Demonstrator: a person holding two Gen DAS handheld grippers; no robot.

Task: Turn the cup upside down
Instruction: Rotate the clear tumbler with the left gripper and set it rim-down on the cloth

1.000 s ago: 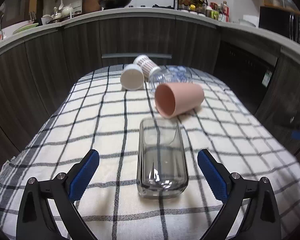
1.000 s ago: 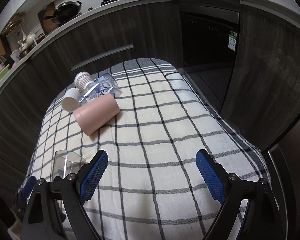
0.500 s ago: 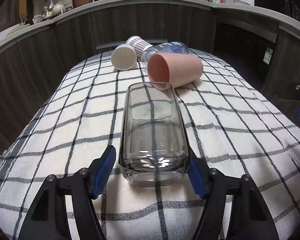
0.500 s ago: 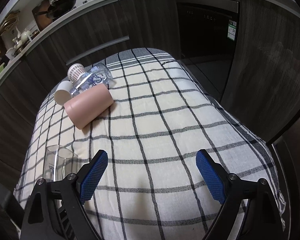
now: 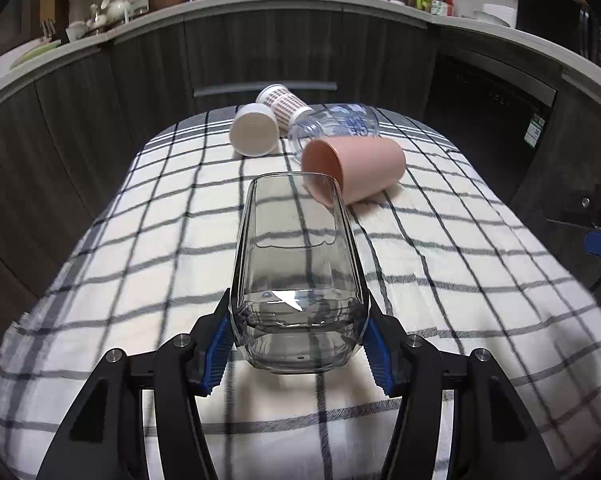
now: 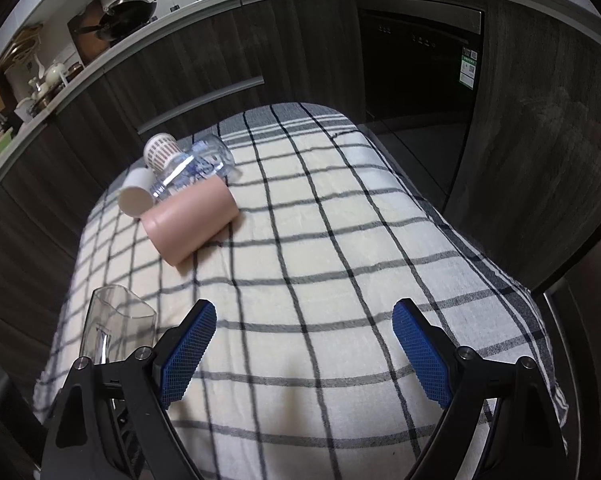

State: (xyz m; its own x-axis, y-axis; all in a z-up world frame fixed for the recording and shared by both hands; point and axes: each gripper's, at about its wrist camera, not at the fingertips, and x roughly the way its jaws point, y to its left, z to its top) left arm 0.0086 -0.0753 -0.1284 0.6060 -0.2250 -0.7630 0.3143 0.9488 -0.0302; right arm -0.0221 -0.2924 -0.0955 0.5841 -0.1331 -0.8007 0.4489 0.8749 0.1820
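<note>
We are gripping the glass cup (image 5: 298, 280) by its base in our left gripper (image 5: 298, 344); our right gripper (image 6: 304, 352) is hovering with jaws wide over the checked surface (image 6: 340, 240).

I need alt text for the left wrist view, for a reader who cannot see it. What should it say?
The left gripper is shut on the base of a clear glass, whose mouth points away from the camera over a checked cloth. Behind it a pink cup, a white cup, a patterned cup and a clear bottle lie on their sides.
</note>
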